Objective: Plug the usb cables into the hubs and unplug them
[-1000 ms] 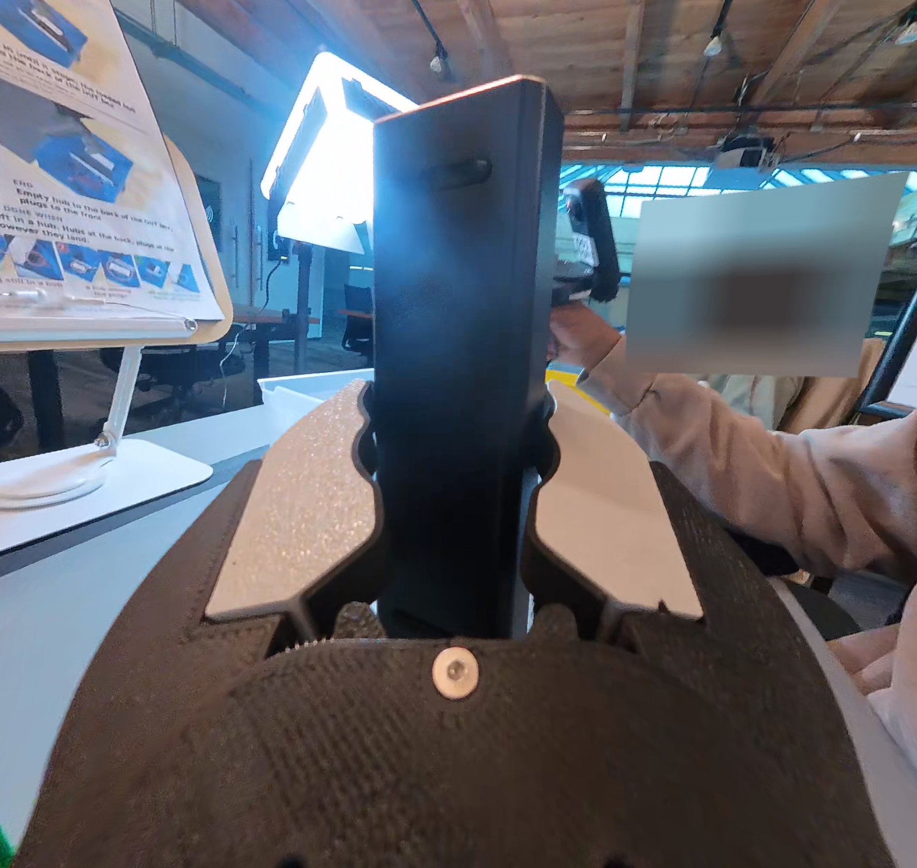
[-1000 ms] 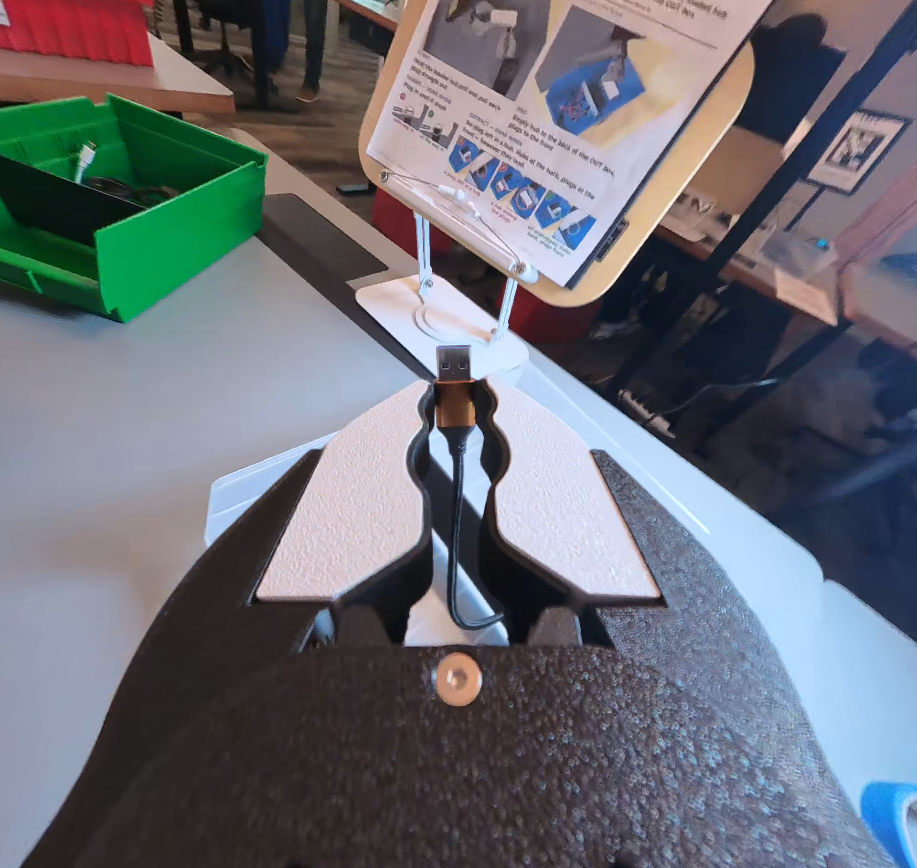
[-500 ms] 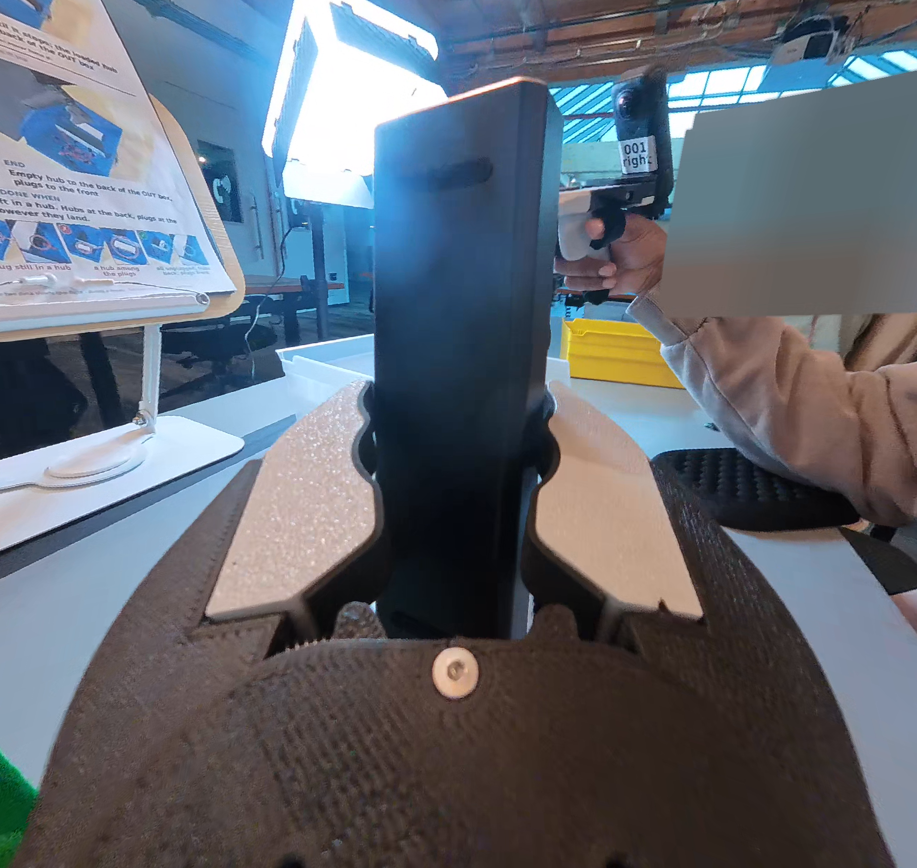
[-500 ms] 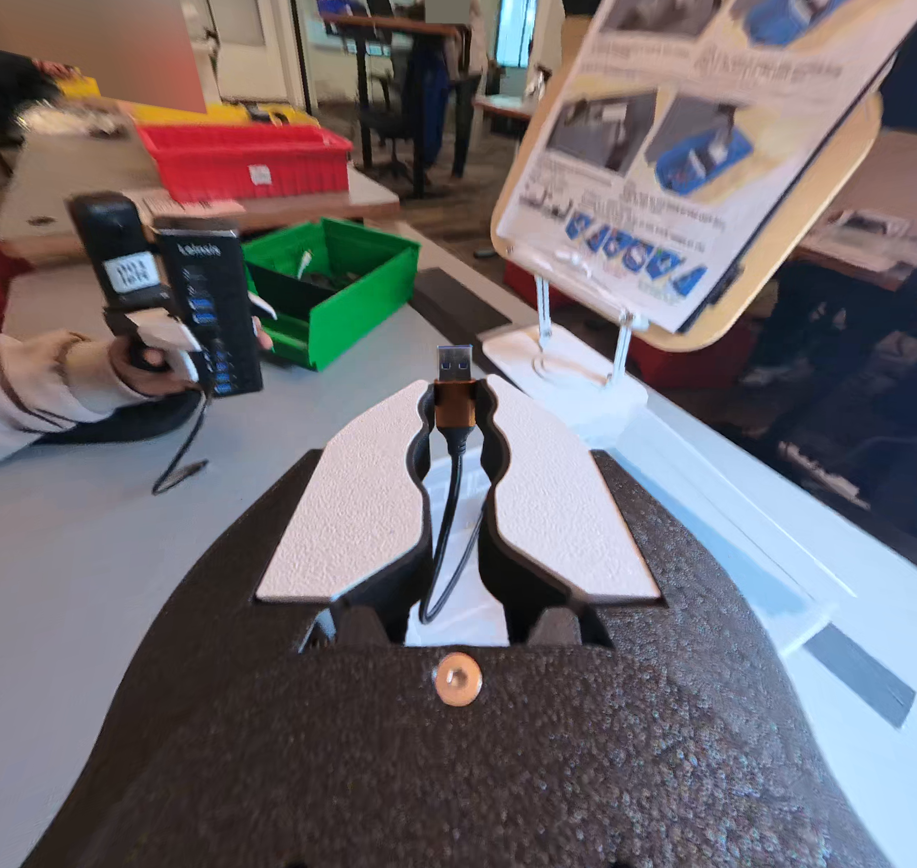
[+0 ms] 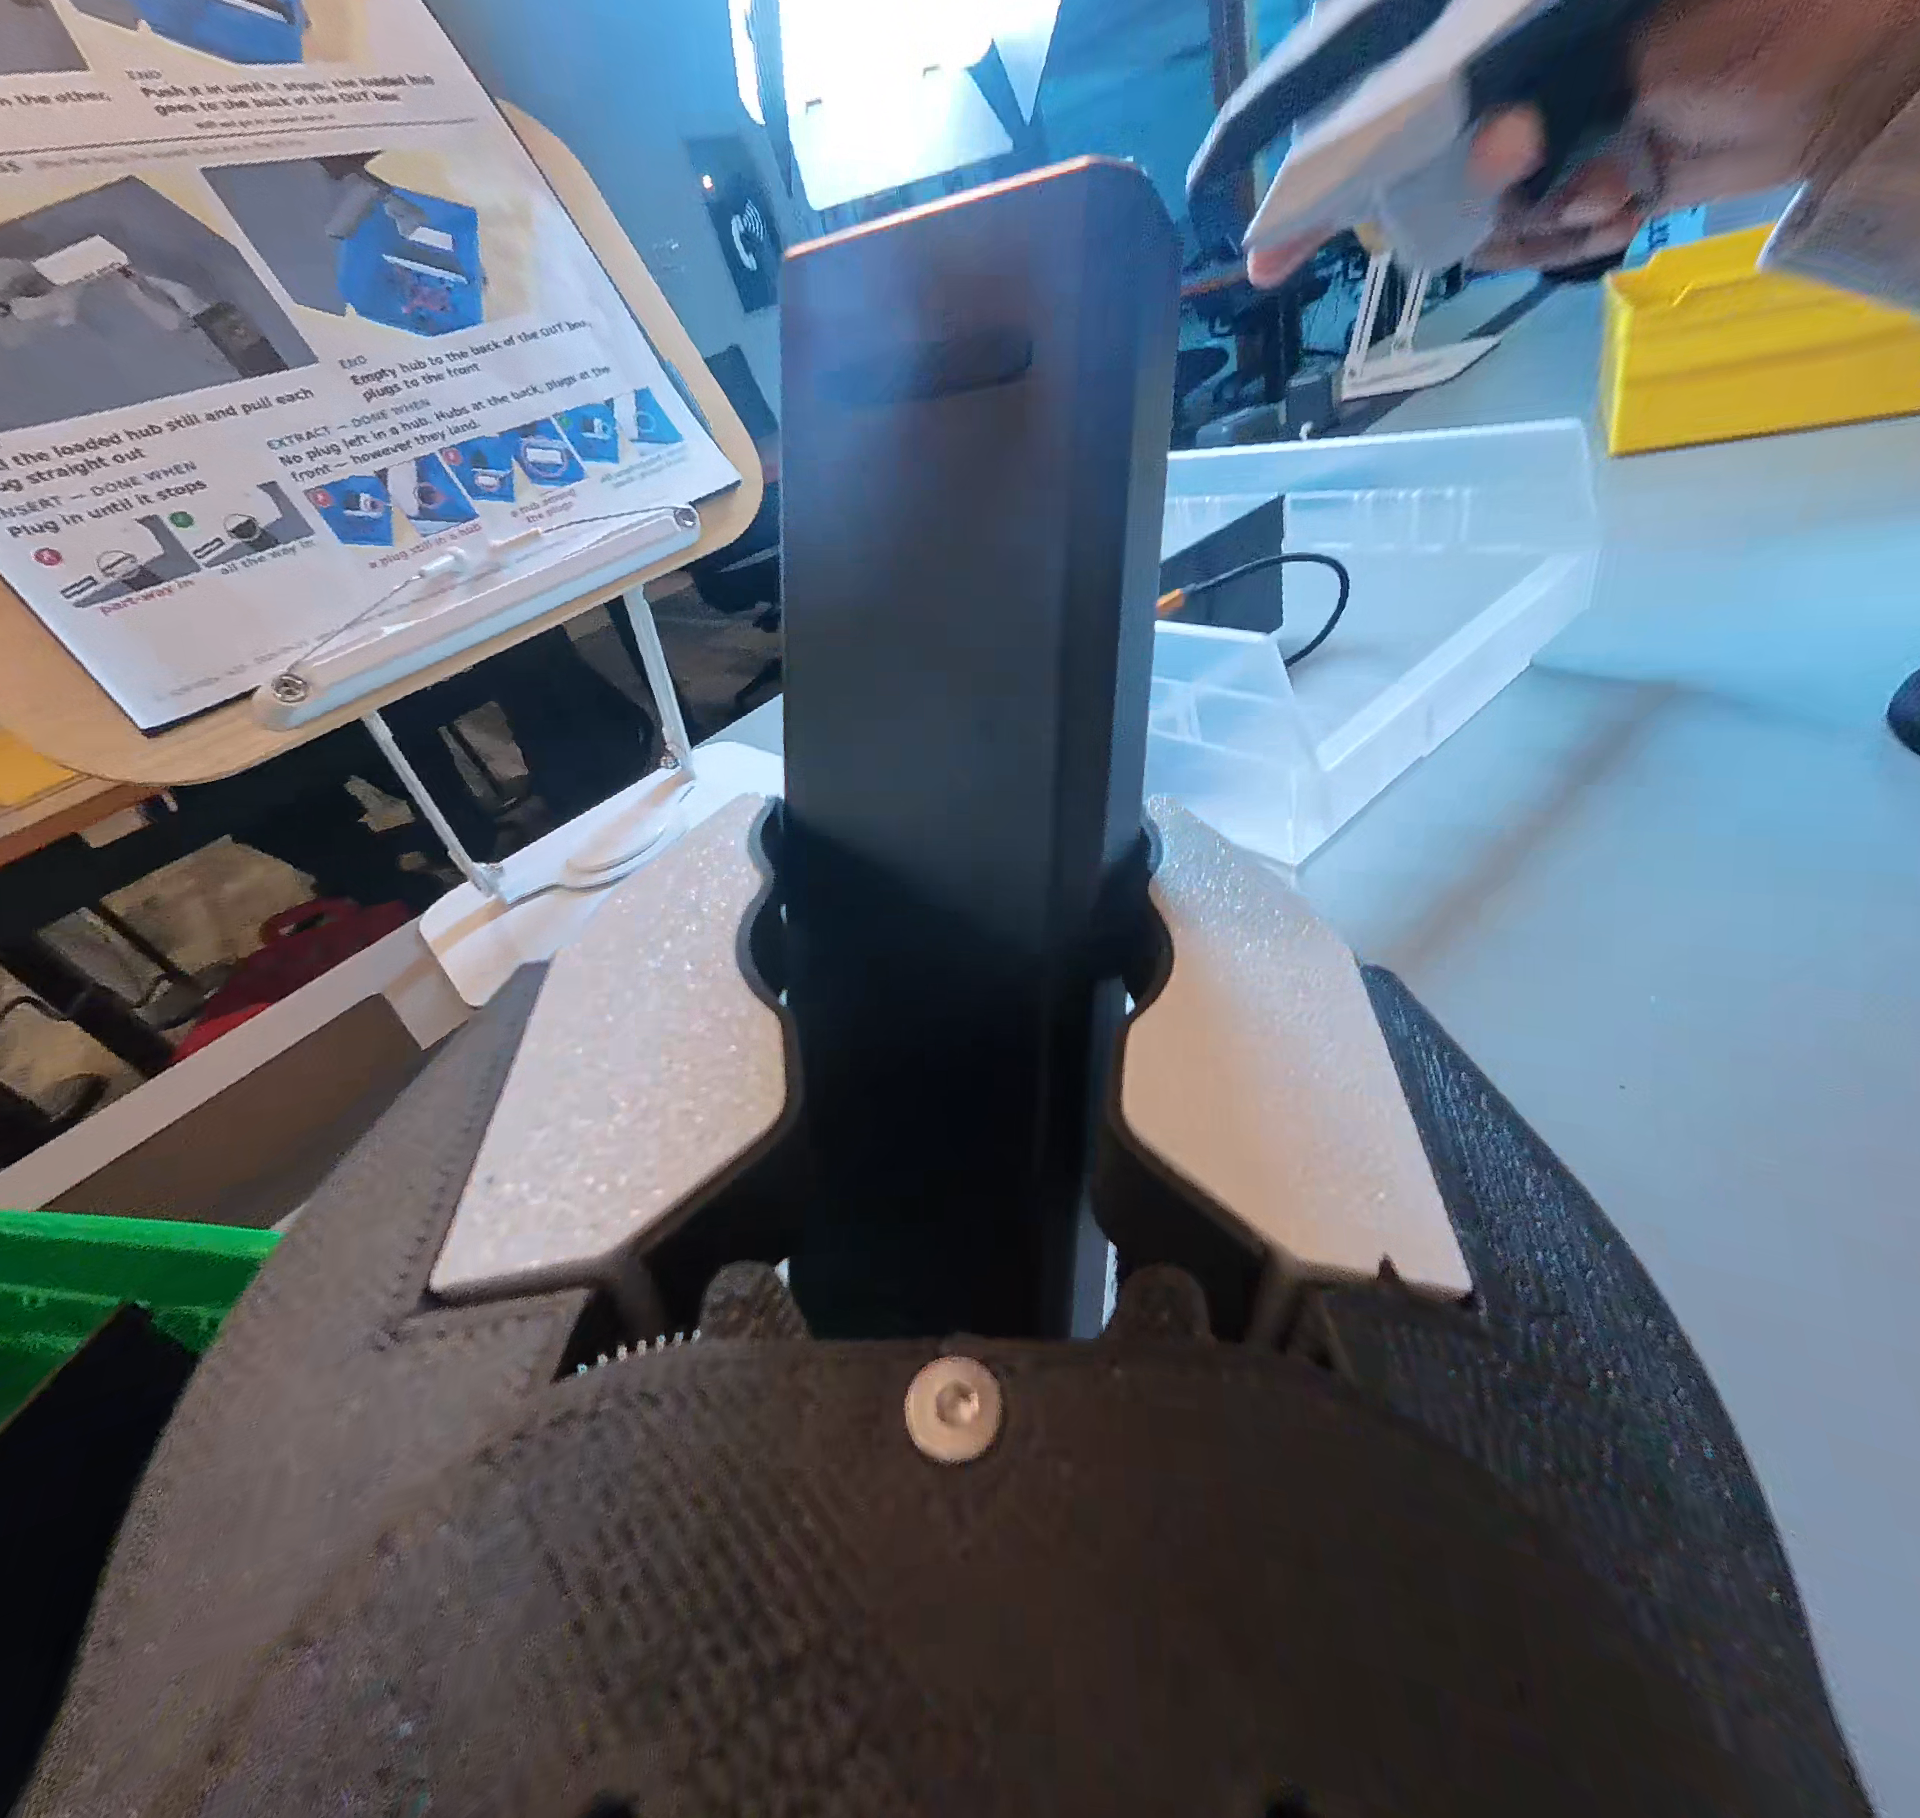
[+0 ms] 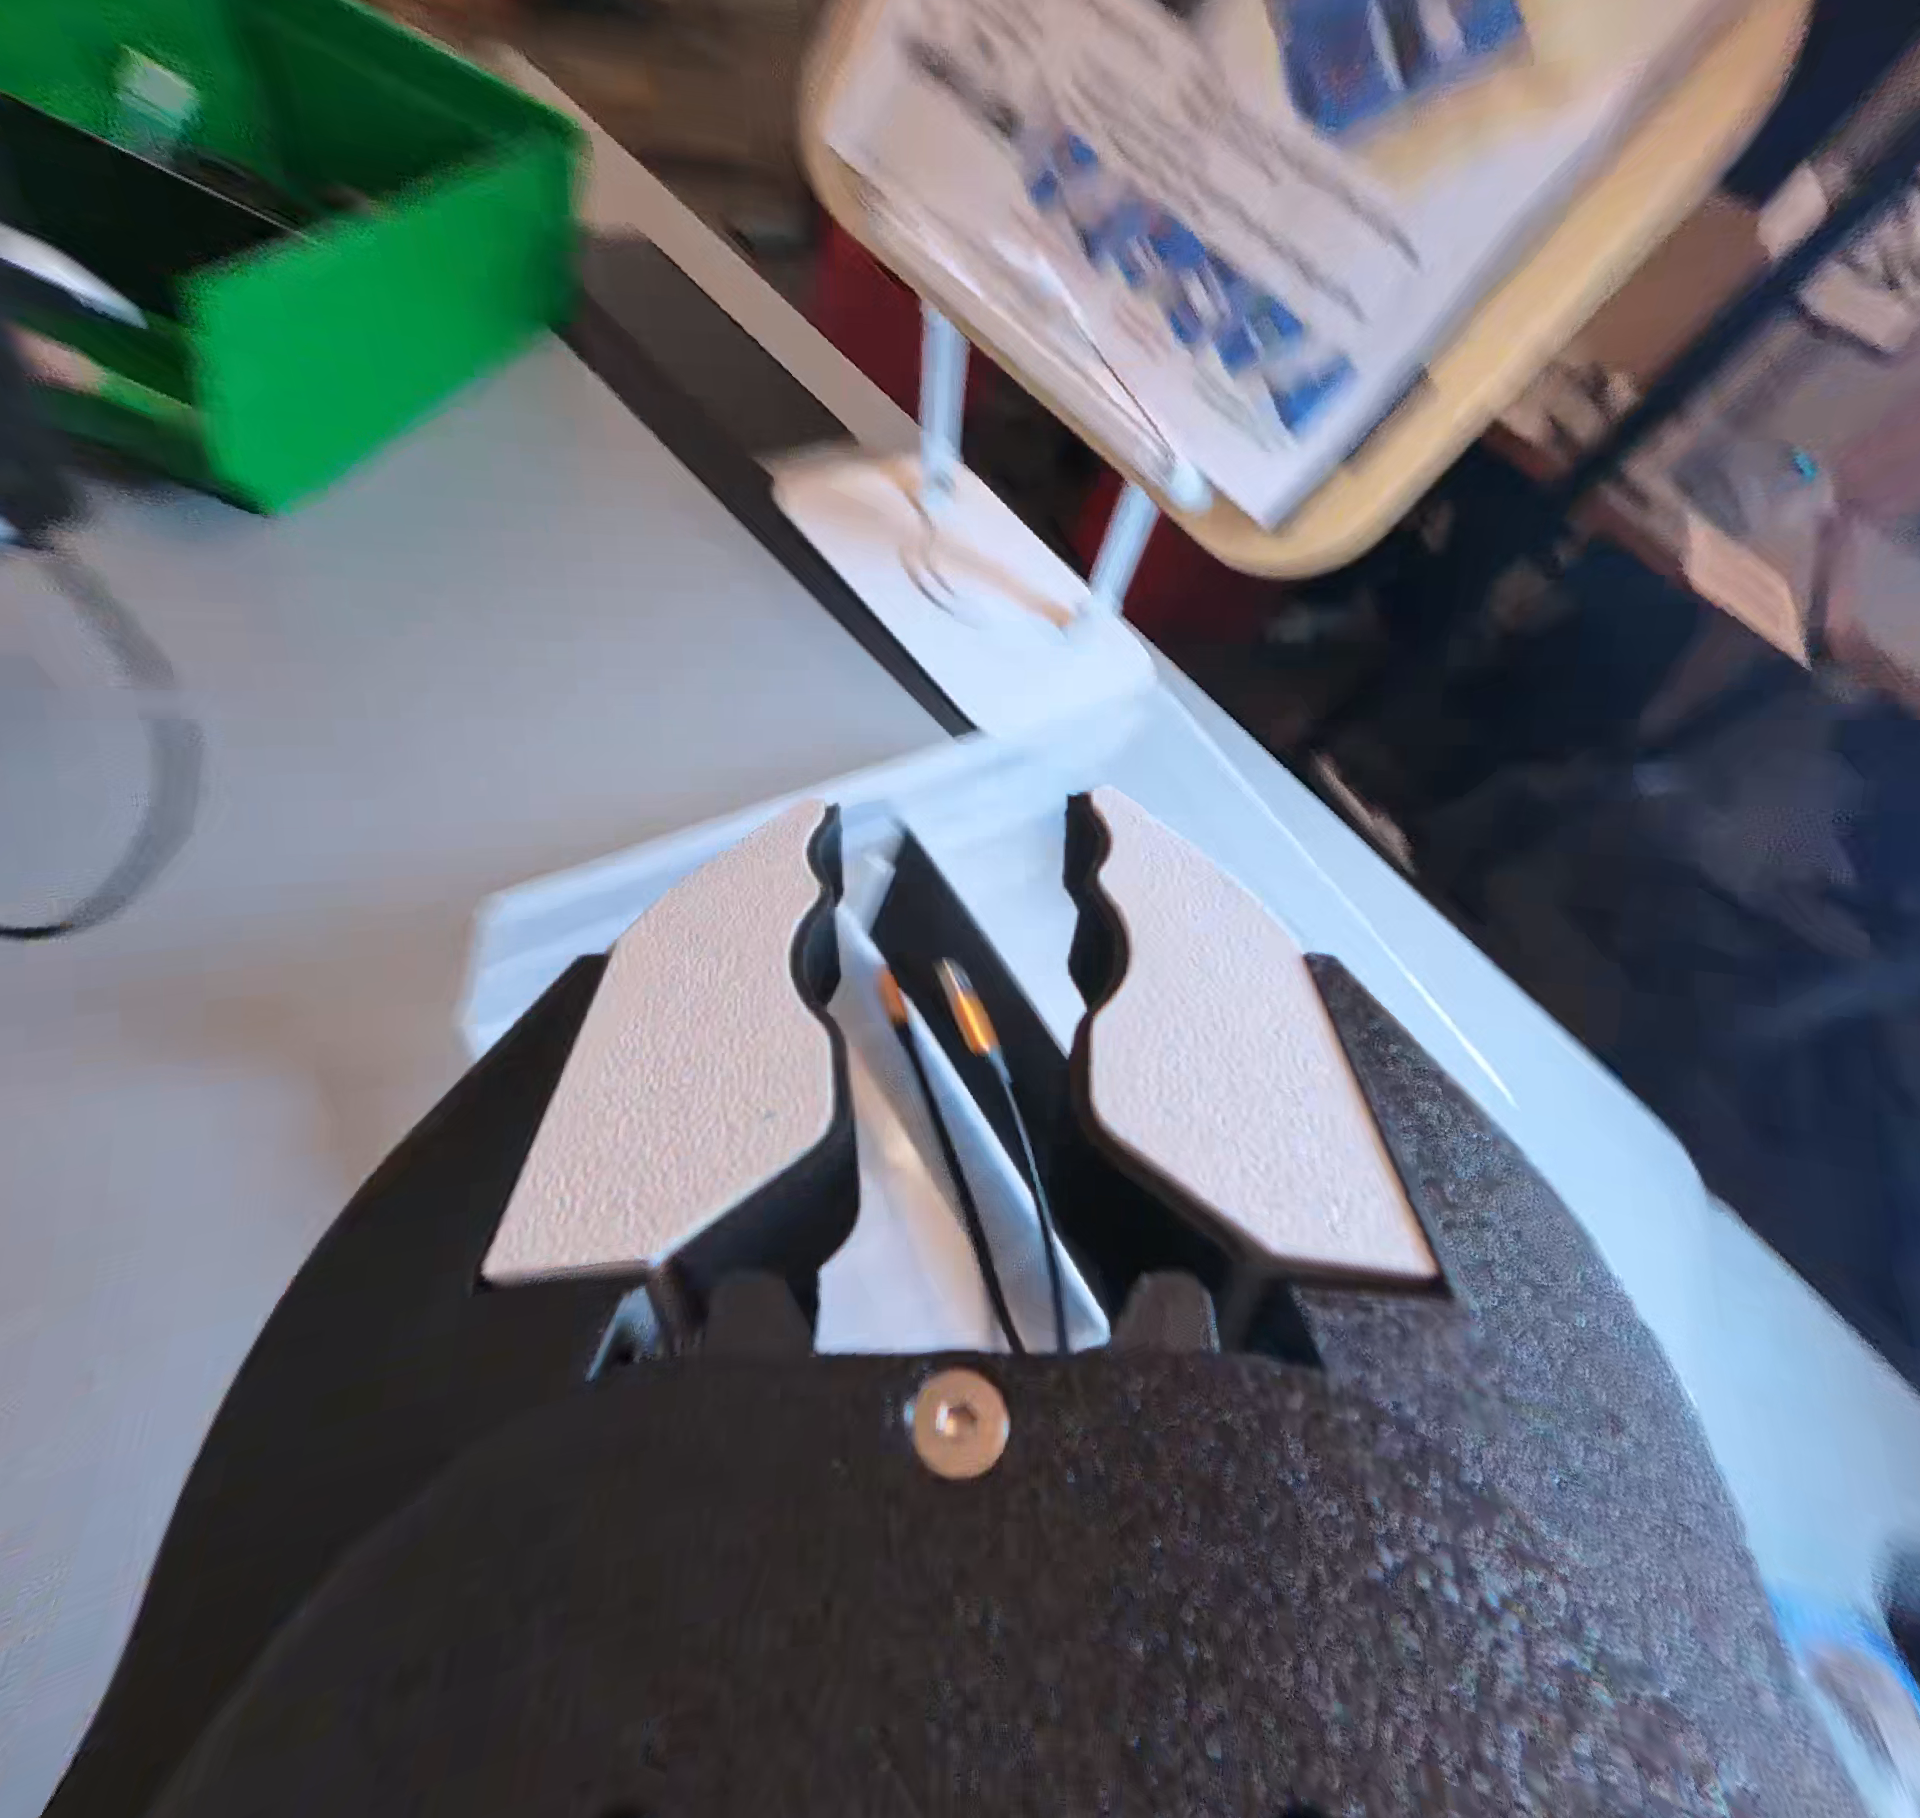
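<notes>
My left gripper (image 5: 961,833) is shut on a black USB hub (image 5: 966,542), which stands upright between its fingers and hides what lies behind. My right gripper (image 6: 951,812) is open and empty, above the clear tray (image 6: 582,916). Two black USB cables with orange collars (image 6: 971,1015) lie in that tray, seen between the open fingers. In the left wrist view the right gripper (image 5: 1231,210) shows blurred at the upper right, held by a hand above the clear tray (image 5: 1455,625), where one cable (image 5: 1320,584) lies.
An instruction board on a white stand (image 5: 312,366) stands at the table's far edge and also shows in the right wrist view (image 6: 1195,210). A green bin (image 6: 343,314) sits to the left. A yellow bin (image 5: 1745,355) sits far right. A black cable loop (image 6: 135,833) hangs at the left. Across from one pair of fingers to the other is roughly 25 centimeters.
My right gripper has opened and let go of the USB plug, which now lies in the clear tray. The right gripper swung down over the tray. My left gripper still holds the hub.
</notes>
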`<state>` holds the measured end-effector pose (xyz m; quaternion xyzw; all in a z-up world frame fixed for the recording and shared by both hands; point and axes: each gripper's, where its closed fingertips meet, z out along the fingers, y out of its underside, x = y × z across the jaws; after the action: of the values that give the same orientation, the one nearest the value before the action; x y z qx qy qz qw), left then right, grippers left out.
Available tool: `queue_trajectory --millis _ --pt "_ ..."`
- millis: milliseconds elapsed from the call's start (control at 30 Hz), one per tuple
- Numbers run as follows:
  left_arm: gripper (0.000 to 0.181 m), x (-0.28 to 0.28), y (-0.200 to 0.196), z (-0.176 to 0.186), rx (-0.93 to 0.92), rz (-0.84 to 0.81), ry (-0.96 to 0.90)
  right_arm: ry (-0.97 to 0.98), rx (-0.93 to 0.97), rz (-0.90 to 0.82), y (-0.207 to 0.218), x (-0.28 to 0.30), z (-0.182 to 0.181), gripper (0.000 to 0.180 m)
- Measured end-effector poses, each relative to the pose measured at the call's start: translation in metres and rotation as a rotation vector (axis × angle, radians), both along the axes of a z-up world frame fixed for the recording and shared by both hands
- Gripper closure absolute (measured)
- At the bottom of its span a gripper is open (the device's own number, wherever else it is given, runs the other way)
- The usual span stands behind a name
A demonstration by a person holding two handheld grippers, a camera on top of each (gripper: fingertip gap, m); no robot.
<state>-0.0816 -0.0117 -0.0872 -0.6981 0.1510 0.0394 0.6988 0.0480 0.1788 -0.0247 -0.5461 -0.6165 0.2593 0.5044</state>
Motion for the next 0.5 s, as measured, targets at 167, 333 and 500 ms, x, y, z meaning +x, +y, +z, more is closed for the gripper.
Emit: queue_trajectory --millis 167,333,500 --pt "0.117 0.010 0.003 -0.009 -0.030 -0.012 0.042 -0.025 0.004 0.481 -0.122 -0.025 -0.004 0.140" --pt "0.117 0.022 0.002 -0.010 -0.028 -0.050 0.081 -0.183 0.013 0.653 -0.182 -0.058 -0.067 0.140" --pt "0.117 0.031 0.001 -0.013 -0.036 -0.081 0.110 -0.162 -0.103 0.724 -0.204 -0.070 -0.085 0.151"
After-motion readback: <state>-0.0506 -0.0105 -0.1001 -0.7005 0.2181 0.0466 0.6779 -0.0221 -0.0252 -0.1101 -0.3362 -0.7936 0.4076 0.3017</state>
